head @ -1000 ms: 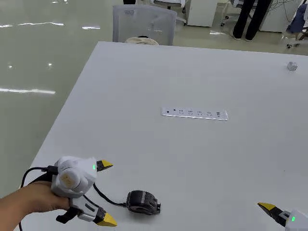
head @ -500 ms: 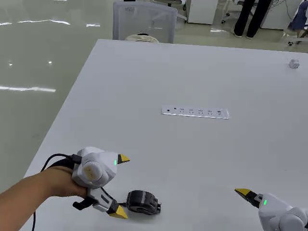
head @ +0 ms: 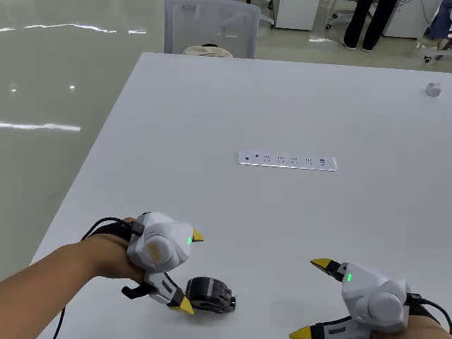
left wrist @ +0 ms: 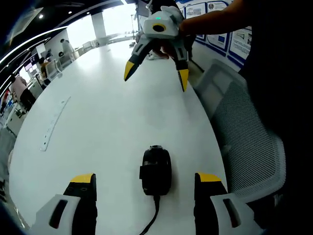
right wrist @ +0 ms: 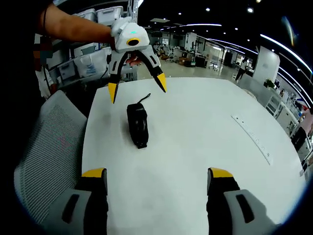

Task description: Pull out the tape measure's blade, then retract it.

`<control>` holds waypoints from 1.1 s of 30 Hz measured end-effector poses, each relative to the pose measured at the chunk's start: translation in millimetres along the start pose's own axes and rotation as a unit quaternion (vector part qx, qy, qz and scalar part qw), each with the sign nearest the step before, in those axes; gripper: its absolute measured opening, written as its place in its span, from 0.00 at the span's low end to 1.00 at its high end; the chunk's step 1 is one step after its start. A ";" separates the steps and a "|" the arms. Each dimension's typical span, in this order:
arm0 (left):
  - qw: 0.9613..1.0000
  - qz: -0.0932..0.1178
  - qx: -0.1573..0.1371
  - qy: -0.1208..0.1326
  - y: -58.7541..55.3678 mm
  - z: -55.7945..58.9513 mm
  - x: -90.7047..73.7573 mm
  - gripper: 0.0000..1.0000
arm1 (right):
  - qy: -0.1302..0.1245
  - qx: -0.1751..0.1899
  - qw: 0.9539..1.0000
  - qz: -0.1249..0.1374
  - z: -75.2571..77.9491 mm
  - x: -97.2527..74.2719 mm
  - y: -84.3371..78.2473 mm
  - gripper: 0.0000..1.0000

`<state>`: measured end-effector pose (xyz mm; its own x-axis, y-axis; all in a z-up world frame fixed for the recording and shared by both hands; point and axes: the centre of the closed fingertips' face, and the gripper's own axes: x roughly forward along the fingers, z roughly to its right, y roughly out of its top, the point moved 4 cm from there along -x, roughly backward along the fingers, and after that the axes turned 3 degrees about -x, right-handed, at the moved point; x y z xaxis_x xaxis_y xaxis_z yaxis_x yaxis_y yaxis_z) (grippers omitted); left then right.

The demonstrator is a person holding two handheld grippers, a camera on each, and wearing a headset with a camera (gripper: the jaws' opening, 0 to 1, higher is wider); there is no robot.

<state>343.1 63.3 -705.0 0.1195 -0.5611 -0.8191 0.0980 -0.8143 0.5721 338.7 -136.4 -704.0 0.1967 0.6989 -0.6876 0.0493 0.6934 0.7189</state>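
A black tape measure [head: 210, 295] with a black wrist cord lies flat on the white table near its front edge, also seen as the tape measure [left wrist: 156, 170] and the tape measure [right wrist: 137, 123]. My left gripper [head: 189, 270] is open just left of it, its yellow-tipped jaws standing on either side of the near end; the left gripper [left wrist: 145, 181] touches nothing. My right gripper [head: 311, 297] is open at the front right, well apart from the tape, and the right gripper [right wrist: 155, 174] holds nothing. No blade is drawn out.
A white power strip [head: 286, 162] lies mid-table. A small grey object [head: 433, 89] sits at the far right. A grey mesh chair [head: 210, 30] stands beyond the far edge and another chair [right wrist: 45, 142] by the near edge. A person's legs [head: 361, 23] show far back.
My left gripper moved right, up to the tape measure, so its jaws now flank it. My right gripper came in from the lower right toward the tape. The tape has stayed put.
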 end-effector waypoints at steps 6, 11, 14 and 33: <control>1.000 -0.006 -0.012 -0.004 -2.1 -0.7 10.0 0.75 | 0.014 -0.009 1.000 0.006 -1.7 14.7 10.7 0.84; 1.000 -0.031 0.002 -0.008 -6.9 0.5 20.3 0.65 | 0.033 -0.018 0.999 0.011 -5.4 29.2 17.5 0.80; 0.999 -0.039 0.005 -0.008 -7.7 0.6 27.2 0.63 | 0.039 -0.023 0.999 0.012 -6.1 39.1 20.2 0.76; 0.997 -0.071 -0.012 -0.037 -16.7 14.2 59.0 0.35 | 0.092 -0.052 0.994 -0.033 -24.0 89.3 21.7 0.61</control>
<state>334.5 41.6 -763.5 0.0304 -0.4503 -0.8923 0.1334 -0.8829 0.4501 333.9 -54.7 -752.3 0.0138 0.6646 -0.7471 -0.0473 0.7467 0.6634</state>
